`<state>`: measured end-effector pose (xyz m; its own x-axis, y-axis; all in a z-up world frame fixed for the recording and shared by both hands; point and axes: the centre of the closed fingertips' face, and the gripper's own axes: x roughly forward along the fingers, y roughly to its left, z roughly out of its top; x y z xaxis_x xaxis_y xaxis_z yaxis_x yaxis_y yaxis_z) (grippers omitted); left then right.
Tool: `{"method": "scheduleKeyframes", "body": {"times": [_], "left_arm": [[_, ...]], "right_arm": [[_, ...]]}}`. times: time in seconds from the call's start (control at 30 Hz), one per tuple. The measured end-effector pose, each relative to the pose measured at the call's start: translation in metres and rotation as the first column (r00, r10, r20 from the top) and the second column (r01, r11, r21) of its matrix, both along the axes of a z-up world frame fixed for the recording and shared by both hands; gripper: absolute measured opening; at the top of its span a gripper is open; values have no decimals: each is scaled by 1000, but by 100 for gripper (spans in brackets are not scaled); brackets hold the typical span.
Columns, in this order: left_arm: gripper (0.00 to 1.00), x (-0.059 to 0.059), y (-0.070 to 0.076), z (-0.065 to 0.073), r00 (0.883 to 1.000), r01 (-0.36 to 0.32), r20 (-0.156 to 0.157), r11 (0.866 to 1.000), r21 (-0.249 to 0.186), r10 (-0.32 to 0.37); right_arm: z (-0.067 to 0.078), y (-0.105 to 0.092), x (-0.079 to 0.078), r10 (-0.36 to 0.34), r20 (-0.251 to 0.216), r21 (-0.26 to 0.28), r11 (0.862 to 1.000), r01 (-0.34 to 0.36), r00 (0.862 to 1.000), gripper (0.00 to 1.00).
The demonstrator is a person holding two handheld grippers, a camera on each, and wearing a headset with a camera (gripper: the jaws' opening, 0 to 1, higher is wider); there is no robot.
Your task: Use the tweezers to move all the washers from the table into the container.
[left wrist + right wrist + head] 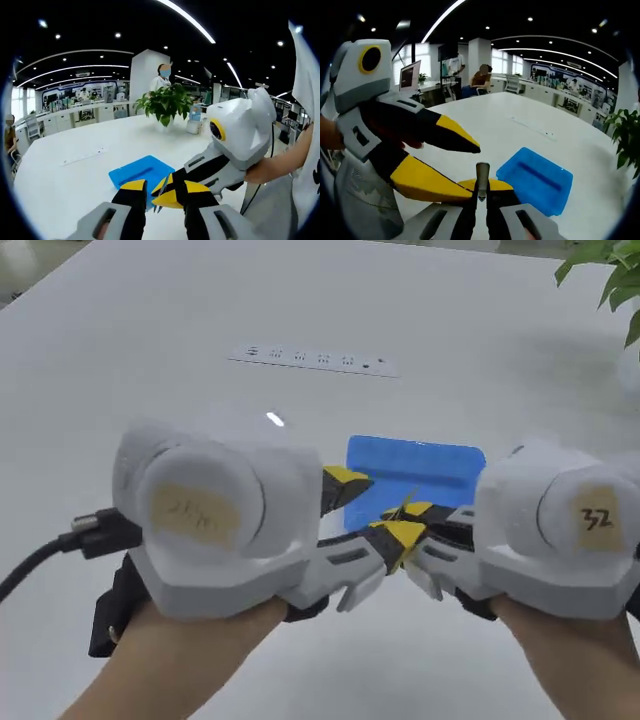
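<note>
Obs. Right gripper (pixel 481 194): fingers pinched shut on the tweezers (pixel 482 176), whose metal end stands up from between them (which end it is, I cannot tell). Left gripper (pixel 164 192): fingers (pixel 445 131) spread wide, one above and one below the right fingertips. They are close to the tweezers, but contact is not clear. Both grippers are held above the worktop (pixel 200 320).

Container (pixel 415 462) (blue, shallow) lies just ahead of the fingertips, with nothing made out inside it. Washers: none made out on the worktop around the fingers; they may be too small to see, or hidden beneath the grippers.

Judgement: the step looks like seating the tweezers before a first pick. To do it well:
- Keep the right grip firm.
- Use the left fingers only to square the tweezers.
- Let the working tips project clear ahead of the right fingers.
- Draw the left gripper off sideways so it knocks nothing askew.
- Locate a washer before lowering.
</note>
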<state>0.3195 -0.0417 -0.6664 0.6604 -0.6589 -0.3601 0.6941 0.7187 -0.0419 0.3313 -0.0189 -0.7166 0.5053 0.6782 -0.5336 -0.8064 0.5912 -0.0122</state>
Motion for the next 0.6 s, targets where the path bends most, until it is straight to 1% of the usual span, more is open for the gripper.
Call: {"method": "scheduleKeyframes", "body": {"times": [0.03,0.07,0.1,0.13,0.2,0.23,0.3,0.37,0.4,0.43,0.47,0.5,0.57,0.6], "left_arm": [[22,0,-1,-1,1000,0,7,1000,9,0],[21,0,-2,-2,1000,-3,1,1000,4,3],[19,-2,-4,-3,1000,15,-1,1000,7,-15],[15,-3,-4,-4,1000,27,-1,1000,16,-27],[8,-4,-3,-4,999,31,26,998,55,-32],[6,-5,-4,-4,998,48,37,997,68,-51],[4,-8,-6,-2,998,55,34,996,65,-57],[0,-12,-7,-1,996,76,36,995,64,-78],[0,-12,-7,-1,996,74,43,995,66,-77],[0,-13,-7,0,995,82,56,994,78,-86],[0,-13,-7,0,994,89,59,992,84,-95],[0,-14,-7,-1,993,99,54,991,85,-104],[0,-17,-7,-3,988,144,40,986,85,-148],[0,-19,-8,-4,982,182,35,979,91,-186]], "right_arm": [[-1,0,-3,0,-3,0,1000,0,1000,2],[-2,1,-5,1,-2,-3,1000,-1,1000,2],[-2,1,-8,2,-3,-3,1000,-2,1000,2],[-2,1,-10,2,-5,-1,1000,-2,1000,2],[-1,1,-13,0,-10,11,1000,0,1000,2],[-1,1,-14,-3,-12,15,1000,3,1000,2],[0,1,-15,-4,-12,19,1000,5,1000,2],[2,1,-15,-3,-7,22,1000,3,1000,2],[2,1,-15,-2,-7,22,1000,2,1000,2],[3,2,-16,1,-5,24,1000,-1,1000,2],[3,2,-17,5,-4,24,1000,-5,1000,2],[3,2,-18,11,-2,21,1000,-11,1000,2],[1,1,-22,30,10,6,1000,-30,1000,2],[0,0,-24,42,15,3,999,-42,999,2]]}}
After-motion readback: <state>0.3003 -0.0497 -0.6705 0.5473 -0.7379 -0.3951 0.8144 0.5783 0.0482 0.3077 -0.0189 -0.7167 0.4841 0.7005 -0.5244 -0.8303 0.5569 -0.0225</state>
